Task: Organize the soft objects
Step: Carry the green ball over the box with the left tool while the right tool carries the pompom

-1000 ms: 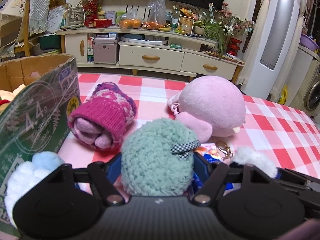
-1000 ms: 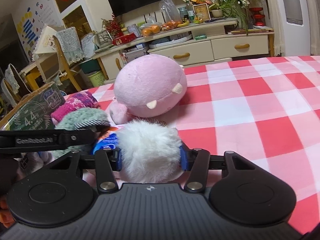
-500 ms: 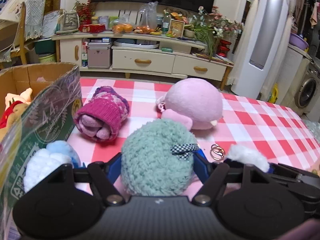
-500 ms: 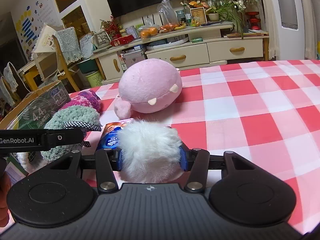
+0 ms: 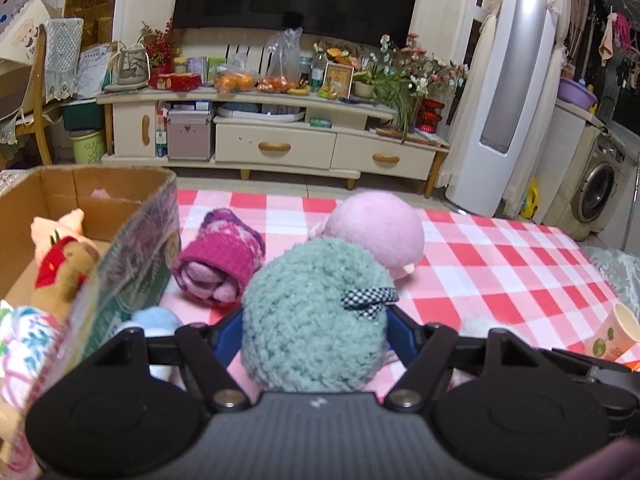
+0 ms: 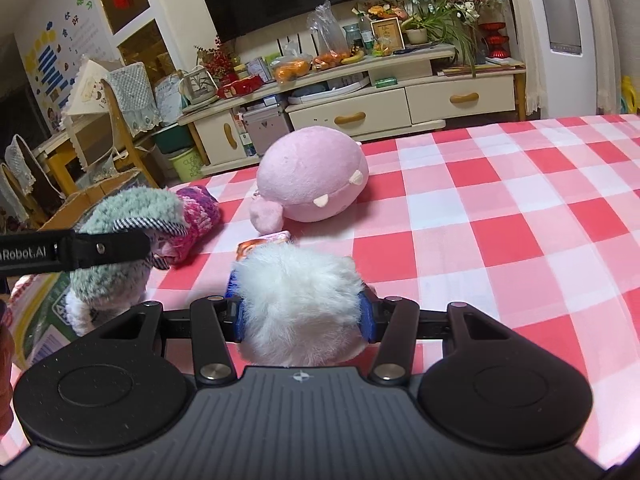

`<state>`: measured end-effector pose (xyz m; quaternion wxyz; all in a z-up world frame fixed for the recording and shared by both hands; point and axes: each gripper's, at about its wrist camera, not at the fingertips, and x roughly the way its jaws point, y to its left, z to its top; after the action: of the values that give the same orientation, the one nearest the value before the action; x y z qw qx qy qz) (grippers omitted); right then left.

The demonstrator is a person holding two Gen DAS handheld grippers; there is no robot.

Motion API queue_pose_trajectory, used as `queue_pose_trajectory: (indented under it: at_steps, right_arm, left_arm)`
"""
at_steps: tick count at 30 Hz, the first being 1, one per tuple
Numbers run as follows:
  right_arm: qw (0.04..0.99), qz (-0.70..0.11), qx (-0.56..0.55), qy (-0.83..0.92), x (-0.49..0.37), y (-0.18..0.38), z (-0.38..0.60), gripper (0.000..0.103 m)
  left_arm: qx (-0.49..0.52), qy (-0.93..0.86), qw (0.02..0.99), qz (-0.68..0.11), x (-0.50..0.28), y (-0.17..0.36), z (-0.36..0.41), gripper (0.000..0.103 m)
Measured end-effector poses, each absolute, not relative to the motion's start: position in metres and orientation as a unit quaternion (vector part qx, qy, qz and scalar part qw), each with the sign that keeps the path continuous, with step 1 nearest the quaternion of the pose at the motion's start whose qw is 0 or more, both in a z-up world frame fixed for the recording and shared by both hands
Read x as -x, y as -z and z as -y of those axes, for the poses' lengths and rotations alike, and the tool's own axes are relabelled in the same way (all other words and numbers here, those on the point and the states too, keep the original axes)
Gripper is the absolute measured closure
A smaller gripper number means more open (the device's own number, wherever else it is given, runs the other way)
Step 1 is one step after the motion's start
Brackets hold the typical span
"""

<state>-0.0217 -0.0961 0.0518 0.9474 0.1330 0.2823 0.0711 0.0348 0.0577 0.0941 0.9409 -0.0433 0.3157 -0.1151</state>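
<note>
A: What takes up the most room?

B: The surface [image 6: 520, 216], under a red, pink and white check cloth, which fills the right and centre of the right wrist view. Next in size is the cardboard box [image 5: 132, 240] at the left edge of the left wrist view, open at the top, with a brown plush in red [image 5: 64, 268] and a pale pink plush [image 5: 52, 224] lying inside.

A: And the loose soft things?

B: A round pink plush [image 5: 380, 232] sits on the cloth in the centre of the left wrist view, above the claw. To its left, just beside the box wall, lies a rolled magenta knit piece [image 5: 224, 260] with its open end facing the camera. A small light blue fluffy thing [image 5: 156, 318] shows at lower left, against the foot of the box.

A: What are the claws doing?

B: The left claw [image 5: 316, 320] is gripping a mint-green fuzzy plush [image 5: 312, 312] with a small checked bow on its right side; the blue pads press into both flanks, in the lower centre of the frame. The right claw [image 6: 300, 312] is clamped on a white fluffy ball [image 6: 300, 300], lower centre of its own view, the fur bulging over both pads.

A: Anything smaller?

B: A paper cup [image 5: 612, 334] lies tilted at the right edge of the left wrist view. A small printed packet [image 6: 264, 242] lies on the cloth just above the white ball.
</note>
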Motion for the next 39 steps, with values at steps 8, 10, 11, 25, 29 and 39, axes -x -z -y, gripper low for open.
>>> queue_pose_trajectory:
  at_steps: [8, 10, 11, 25, 29, 39]
  right_arm:
    - [0.952, -0.268, -0.133, -0.067, 0.044, -0.076, 0.084, 0.041]
    - [0.952, -0.265, -0.135, -0.071, 0.047, -0.082, 0.080, 0.041]
    - [0.952, -0.263, -0.136, -0.074, 0.048, -0.085, 0.077, 0.041]
    - [0.950, -0.225, -0.135, -0.170, 0.042, -0.136, 0.010, 0.041]
    - [0.943, -0.220, -0.135, -0.209, 0.032, -0.146, -0.013, 0.041]
    - [0.920, -0.223, -0.141, -0.292, 0.009, -0.156, -0.065, 0.041]
  left_arm:
    - [0.041, 0.124, 0.950, -0.282, -0.019, -0.115, -0.075, 0.031]
    - [0.041, 0.122, 0.954, -0.272, -0.015, -0.120, -0.082, 0.031]
    - [0.042, 0.121, 0.955, -0.267, -0.014, -0.123, -0.085, 0.031]
    - [0.074, 0.073, 0.968, -0.227, 0.002, -0.145, -0.150, 0.030]
    - [0.092, 0.050, 0.970, -0.217, 0.004, -0.149, -0.174, 0.030]
    - [0.127, -0.032, 0.967, -0.218, -0.001, -0.144, -0.239, 0.030]
